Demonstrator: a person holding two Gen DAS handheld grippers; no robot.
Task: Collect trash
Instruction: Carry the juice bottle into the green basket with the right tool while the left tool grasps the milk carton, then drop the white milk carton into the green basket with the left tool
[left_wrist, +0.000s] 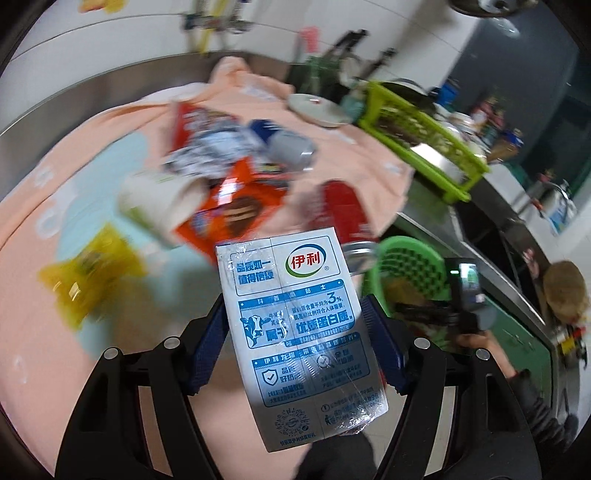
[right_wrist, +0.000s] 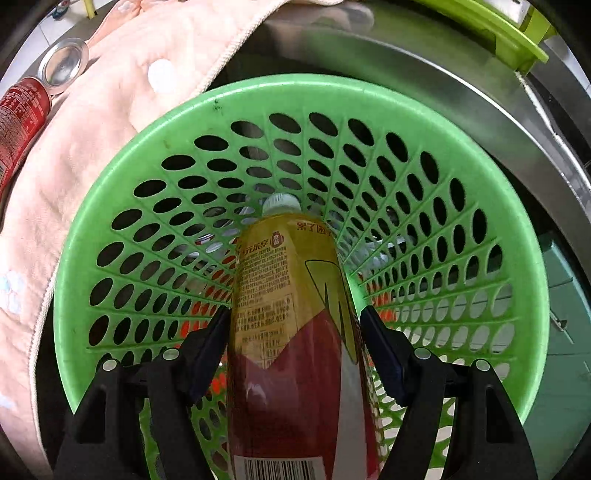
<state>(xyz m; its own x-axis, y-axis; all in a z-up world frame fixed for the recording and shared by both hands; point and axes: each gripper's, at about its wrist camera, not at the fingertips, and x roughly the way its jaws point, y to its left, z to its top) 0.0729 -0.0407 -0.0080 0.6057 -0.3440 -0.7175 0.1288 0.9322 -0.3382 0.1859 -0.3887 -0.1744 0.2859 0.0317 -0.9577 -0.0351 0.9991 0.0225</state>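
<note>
Your left gripper (left_wrist: 295, 317) is clamped on a white and blue Yili milk carton (left_wrist: 295, 332), its blue pads pressed against both long sides, and the carton is held up above the peach cloth (left_wrist: 22, 332) that covers the bench. Your right gripper (right_wrist: 294, 325) has its jaws closed against a yellow and red drink bottle (right_wrist: 288, 314) with a white cap; the bottle points cap-first down into the mouth of the green perforated basket (right_wrist: 369, 99), clear of the rim.

More trash lies on the cloth beyond the carton, blurred in the left wrist view: an orange snack packet (left_wrist: 232, 206), a crumpled yellow wrapper (left_wrist: 88, 269), a pale cup or carton on its side (left_wrist: 159, 203), a silver can with a blue end (left_wrist: 284, 144), and a red can (left_wrist: 340, 210) lying on its side near the cloth's edge. In the right wrist view that red can (right_wrist: 18, 122) lies touching the cloth, its silver end facing the camera. The basket (left_wrist: 406, 258) sits just beside the bench, below the cloth's edge. A lime-green crate (left_wrist: 417, 136) stands further along.
</note>
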